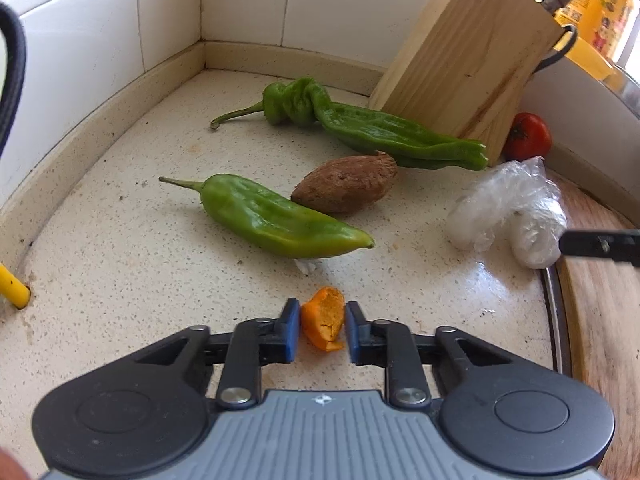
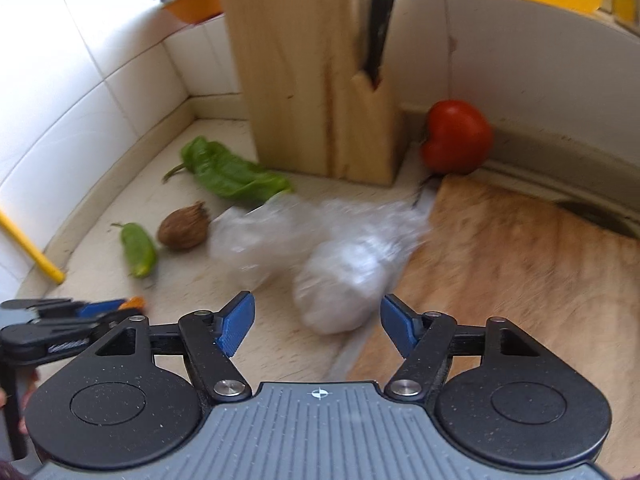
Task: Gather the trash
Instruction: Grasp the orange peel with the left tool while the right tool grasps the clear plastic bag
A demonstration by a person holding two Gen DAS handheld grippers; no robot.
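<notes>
Your left gripper [image 1: 322, 330] pinches the orange peel [image 1: 325, 322] on the counter [image 1: 120, 264] — lift it next; your right gripper [image 2: 317, 322] gapes before the crumpled plastic wrap [image 2: 320, 256] — close in gently.

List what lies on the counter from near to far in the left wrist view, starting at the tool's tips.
Left tool around the orange peel → smooth green pepper → brown seed → twisted green pepper → wooden knife block.
</notes>
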